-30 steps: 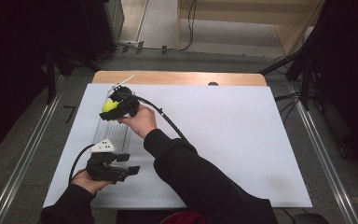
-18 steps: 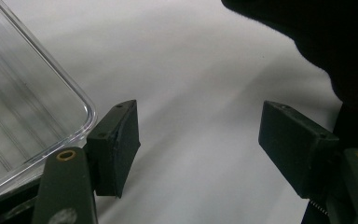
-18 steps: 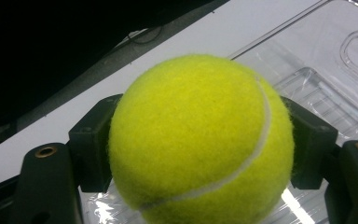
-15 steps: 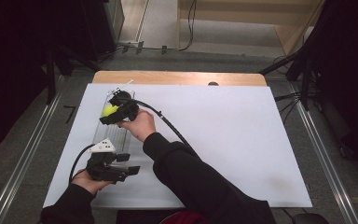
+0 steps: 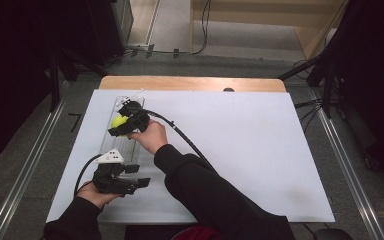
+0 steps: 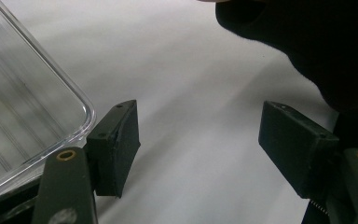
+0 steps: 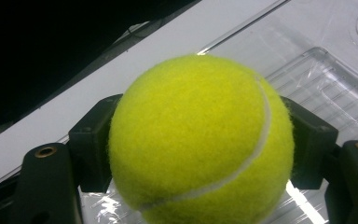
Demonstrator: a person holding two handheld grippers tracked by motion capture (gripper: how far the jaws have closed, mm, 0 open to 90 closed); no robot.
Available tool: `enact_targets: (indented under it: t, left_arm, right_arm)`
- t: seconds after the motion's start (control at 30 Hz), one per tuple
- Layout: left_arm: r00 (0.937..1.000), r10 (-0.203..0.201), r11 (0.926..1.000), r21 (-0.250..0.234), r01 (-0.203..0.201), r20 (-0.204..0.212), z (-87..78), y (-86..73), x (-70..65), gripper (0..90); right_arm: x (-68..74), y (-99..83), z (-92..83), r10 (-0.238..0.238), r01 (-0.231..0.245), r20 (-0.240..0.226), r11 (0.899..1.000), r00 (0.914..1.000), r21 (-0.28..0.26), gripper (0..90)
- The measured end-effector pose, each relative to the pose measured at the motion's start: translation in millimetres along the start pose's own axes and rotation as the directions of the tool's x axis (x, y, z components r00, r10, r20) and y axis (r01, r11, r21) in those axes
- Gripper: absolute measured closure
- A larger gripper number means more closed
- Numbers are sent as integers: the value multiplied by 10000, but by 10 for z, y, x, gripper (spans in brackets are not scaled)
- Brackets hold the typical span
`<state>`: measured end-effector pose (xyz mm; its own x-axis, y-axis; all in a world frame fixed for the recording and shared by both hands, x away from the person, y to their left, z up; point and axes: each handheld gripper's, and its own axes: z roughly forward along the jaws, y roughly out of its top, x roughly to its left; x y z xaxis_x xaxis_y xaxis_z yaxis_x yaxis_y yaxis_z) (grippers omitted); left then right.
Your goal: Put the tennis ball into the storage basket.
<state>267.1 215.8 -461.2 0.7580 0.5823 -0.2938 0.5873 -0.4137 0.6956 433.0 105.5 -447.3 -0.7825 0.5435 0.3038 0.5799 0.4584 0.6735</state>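
Observation:
A yellow tennis ball [image 7: 200, 140] sits clamped between the black pads [image 7: 91, 149] of my right gripper [image 5: 122, 125], which is shut on it. The ball [image 5: 117, 121] hangs over the far half of a clear plastic tray [image 5: 121, 147] lying lengthwise at the left of the white table. My left gripper [image 5: 139, 175] rests by the tray's near end, open, with only bare table between its fingers [image 6: 116, 144]. The tray's rounded corner [image 6: 81, 112] lies just beside the left jaw.
A white sheet [image 5: 260, 145] covers the table, with a wooden edge [image 5: 190, 83] showing at the far side. The right forearm in a dark sleeve [image 5: 200, 185] crosses the near middle. Cables [image 5: 180, 135] trail from both grippers.
My right gripper with the ball has drifted slightly toward the near side over the tray. The left gripper has stayed put.

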Motion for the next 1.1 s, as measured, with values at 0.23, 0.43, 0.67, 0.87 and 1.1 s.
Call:
enact_targets:
  t: [0.23, 0.43, 0.67, 0.87, 1.1]
  left_arm:
    - [10000, 6, 10000, 1, -6, 5, 0, 0, 0, 296]
    - [10000, 2, 10000, -1, -2, 8, 1, 0, 1, 296]
    - [10000, 3, 10000, -3, -3, -1, -1, 0, -1, 296]
    - [10000, 9, 10000, -3, -9, 9, 0, 0, 0, 296]
    - [10000, 2, 10000, 14, -2, -15, 0, 1, 3, 296]
  right_arm:
    - [-13, -27, 22, -3, 3, 153, 10000, 9999, -20, 231]
    - [-22, -54, 33, 31, -32, 358, 10000, 9994, 29, 230]
    - [-23, -58, 41, 80, -80, 319, 10000, 9995, -8, 224]
    - [-32, -29, -13, 21, -25, -83, 9988, 10000, -488, 156]
    - [-29, -5, -98, -103, 102, -17, 9989, 9999, -460, 157]
